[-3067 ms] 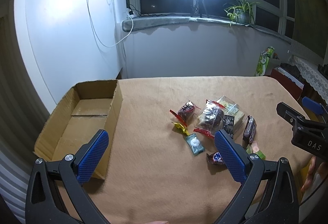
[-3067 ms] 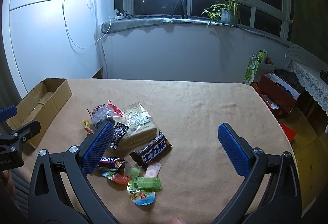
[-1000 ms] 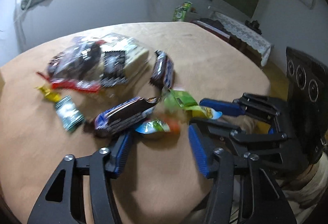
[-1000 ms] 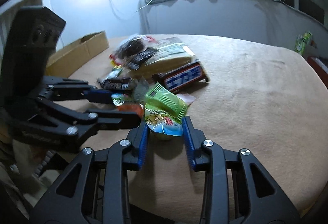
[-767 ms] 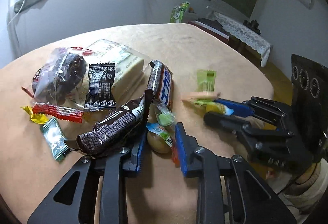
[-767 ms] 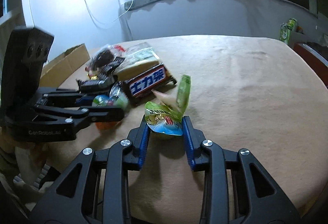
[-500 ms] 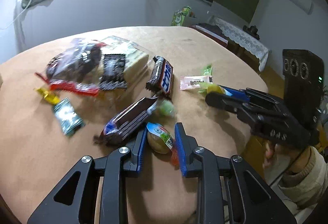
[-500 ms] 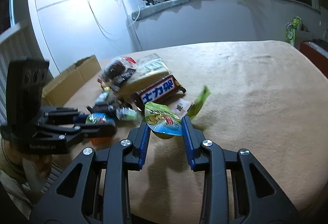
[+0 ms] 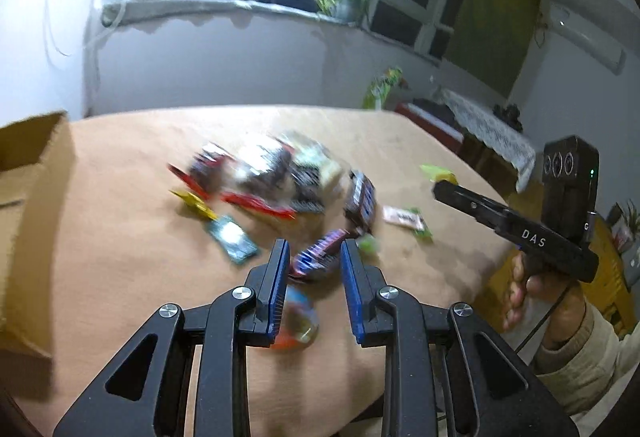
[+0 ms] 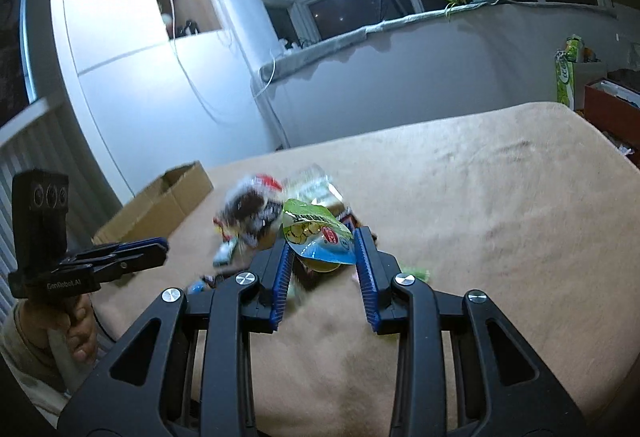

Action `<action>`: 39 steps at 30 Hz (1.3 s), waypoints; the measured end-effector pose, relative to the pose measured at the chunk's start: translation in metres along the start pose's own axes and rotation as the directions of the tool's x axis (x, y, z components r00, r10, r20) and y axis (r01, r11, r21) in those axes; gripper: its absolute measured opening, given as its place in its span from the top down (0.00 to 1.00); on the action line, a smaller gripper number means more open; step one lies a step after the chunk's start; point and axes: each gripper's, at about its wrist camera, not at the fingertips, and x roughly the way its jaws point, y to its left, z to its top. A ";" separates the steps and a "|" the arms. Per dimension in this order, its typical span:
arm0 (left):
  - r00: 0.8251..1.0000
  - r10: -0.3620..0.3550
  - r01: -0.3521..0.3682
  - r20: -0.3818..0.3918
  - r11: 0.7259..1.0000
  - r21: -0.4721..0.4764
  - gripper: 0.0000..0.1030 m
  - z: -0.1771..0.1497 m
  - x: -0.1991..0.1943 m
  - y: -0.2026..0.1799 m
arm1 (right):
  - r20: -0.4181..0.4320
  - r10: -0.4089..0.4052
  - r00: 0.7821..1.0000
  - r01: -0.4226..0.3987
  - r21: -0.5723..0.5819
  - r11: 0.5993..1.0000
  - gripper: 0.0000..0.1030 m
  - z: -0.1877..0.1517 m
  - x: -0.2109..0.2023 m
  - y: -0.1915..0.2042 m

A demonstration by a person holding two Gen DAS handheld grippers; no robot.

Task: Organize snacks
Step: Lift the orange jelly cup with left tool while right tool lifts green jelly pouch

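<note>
Left wrist view: cardboard box (image 9: 28, 197) at left edge on table (image 9: 120, 277). Snack pile (image 9: 280, 181) at centre. Small packet (image 9: 404, 217) right of pile.

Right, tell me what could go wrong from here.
1. The left gripper pinches a small jelly cup low between its pads; it looks to sit loosely and could slip out before reaching the cardboard box.
2. The right gripper holds another jelly cup partly by its foil lid, which might peel or slide.
</note>
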 end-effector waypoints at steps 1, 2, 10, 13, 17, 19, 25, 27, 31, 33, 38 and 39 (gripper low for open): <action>1.000 0.013 -0.013 0.012 1.000 -0.007 0.76 0.001 -0.006 0.007 | 0.010 -0.003 1.000 0.003 0.012 1.000 0.69 0.004 -0.001 -0.001; 0.999 0.026 -0.026 0.023 1.000 -0.015 0.76 0.002 -0.011 0.012 | 0.014 0.004 1.000 -0.004 0.022 1.000 0.69 0.007 -0.001 -0.001; 0.997 0.067 -0.064 0.032 0.996 -0.069 0.76 -0.003 -0.028 0.041 | 0.021 0.004 1.000 -0.003 -0.018 1.000 0.69 0.019 0.004 0.020; 1.000 0.026 -0.026 -0.005 1.000 -0.004 0.70 -0.013 -0.019 0.022 | 0.007 0.004 1.000 -0.004 -0.029 1.000 0.69 0.015 0.007 0.026; 0.995 0.049 -0.047 -0.092 0.998 0.029 0.51 -0.026 0.025 0.004 | -0.010 0.008 1.000 -0.008 -0.029 1.000 0.69 0.010 0.008 0.030; 0.989 0.060 -0.061 -0.133 0.998 0.001 0.52 -0.028 0.041 0.009 | -0.014 0.008 1.000 -0.009 -0.030 1.000 0.69 0.006 0.005 0.029; 0.990 0.085 -0.087 -0.113 0.996 -0.014 0.65 -0.025 0.037 0.018 | -0.011 -0.004 1.000 0.004 -0.030 1.000 0.69 0.004 0.001 0.025; 0.991 0.100 -0.102 -0.084 0.995 -0.020 0.65 -0.021 0.024 0.020 | -0.006 0.002 1.000 -0.002 -0.033 0.999 0.69 0.006 0.002 0.026; 0.993 0.116 -0.117 -0.013 0.993 -0.036 0.65 -0.004 0.001 0.023 | 0.004 0.014 1.000 -0.014 -0.050 0.999 0.69 0.012 0.003 0.032; 0.990 0.137 -0.136 0.024 0.990 -0.030 0.65 0.005 -0.013 0.023 | 0.006 0.024 1.000 -0.024 -0.063 0.998 0.69 0.016 0.005 0.038; 0.979 0.182 -0.179 0.093 0.983 -0.038 0.65 0.019 -0.042 0.035 | 0.001 0.067 0.998 -0.066 -0.107 0.992 0.69 0.028 0.016 0.064; 0.974 0.198 -0.194 0.107 0.980 -0.046 0.65 0.021 -0.049 0.040 | -0.005 0.080 0.997 -0.080 -0.119 0.990 0.69 0.030 0.020 0.071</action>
